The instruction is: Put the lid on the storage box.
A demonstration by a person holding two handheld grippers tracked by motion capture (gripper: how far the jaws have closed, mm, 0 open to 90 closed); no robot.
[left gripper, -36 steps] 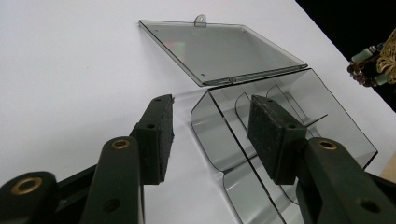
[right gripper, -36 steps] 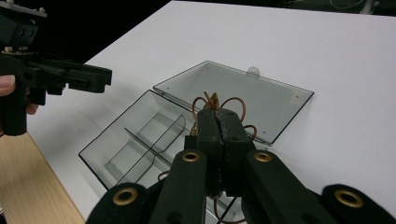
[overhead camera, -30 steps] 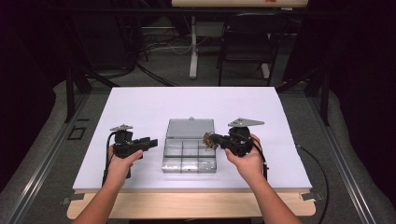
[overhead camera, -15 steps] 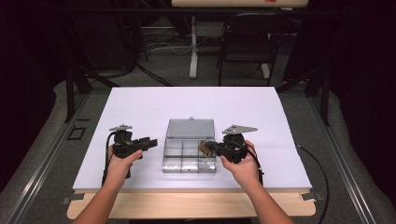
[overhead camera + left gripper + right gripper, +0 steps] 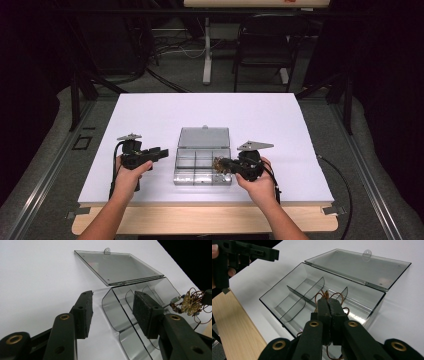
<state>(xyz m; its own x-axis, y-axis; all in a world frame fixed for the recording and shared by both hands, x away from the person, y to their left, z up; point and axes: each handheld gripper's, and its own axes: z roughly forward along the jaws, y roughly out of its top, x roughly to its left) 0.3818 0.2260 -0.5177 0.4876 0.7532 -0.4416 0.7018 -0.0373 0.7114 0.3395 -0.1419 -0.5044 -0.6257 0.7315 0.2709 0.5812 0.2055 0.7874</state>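
A clear plastic compartment box [image 5: 176, 170] sits at the table's near middle, its lid [image 5: 204, 137] folded flat behind it. My right gripper [image 5: 225, 164] is shut on a small copper-wire ornament [image 5: 217, 163] with beads, holding it low over the box's right compartments. In the right gripper view the jaws [image 5: 328, 302] are pressed together and wire loops [image 5: 319, 295] stick out past them above the box's dividers [image 5: 304, 296]. My left gripper [image 5: 159, 151] is open just left of the box, holding nothing. In the left gripper view its pads [image 5: 83, 312] frame the box's near wall [image 5: 112, 315], and the ornament [image 5: 191, 303] hangs at the right.
The box rests on a white board [image 5: 260, 115] with a wooden strip [image 5: 200, 217] along the near edge. Open white surface lies behind the lid and on both sides. Chairs and stands stand on the dark floor beyond the table.
My right gripper has moved left and down with the ornament, from beside the box's right edge to over its compartments. The left gripper has stayed in place.
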